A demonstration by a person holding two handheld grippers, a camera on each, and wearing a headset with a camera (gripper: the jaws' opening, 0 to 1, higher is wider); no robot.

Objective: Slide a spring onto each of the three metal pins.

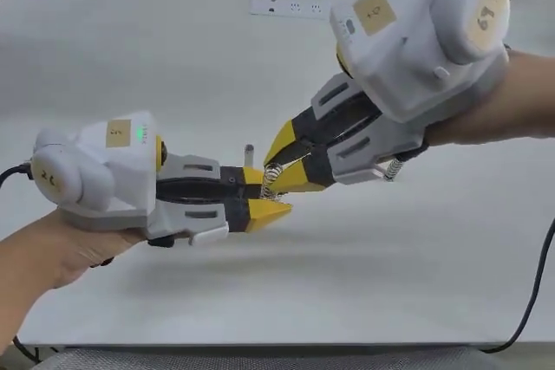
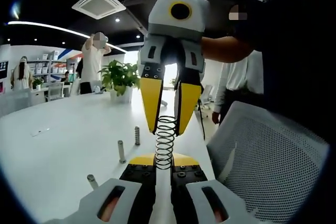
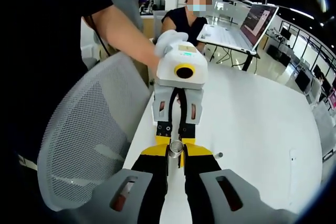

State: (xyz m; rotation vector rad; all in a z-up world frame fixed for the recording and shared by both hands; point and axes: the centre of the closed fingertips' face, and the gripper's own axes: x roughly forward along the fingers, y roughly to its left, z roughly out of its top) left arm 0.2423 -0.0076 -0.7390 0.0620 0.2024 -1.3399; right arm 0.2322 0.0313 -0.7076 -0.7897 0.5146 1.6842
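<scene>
Holding the spring between both tools, I have my left claw pressed together on one end and my right claw pinching the other, so its long axis runs straight from claw to claw. Three pins stand upright on the white surface, just left of the claws in the left gripper view. Next, I judge, one claw must let go so the other can line the spring's axis up over a pin.
</scene>
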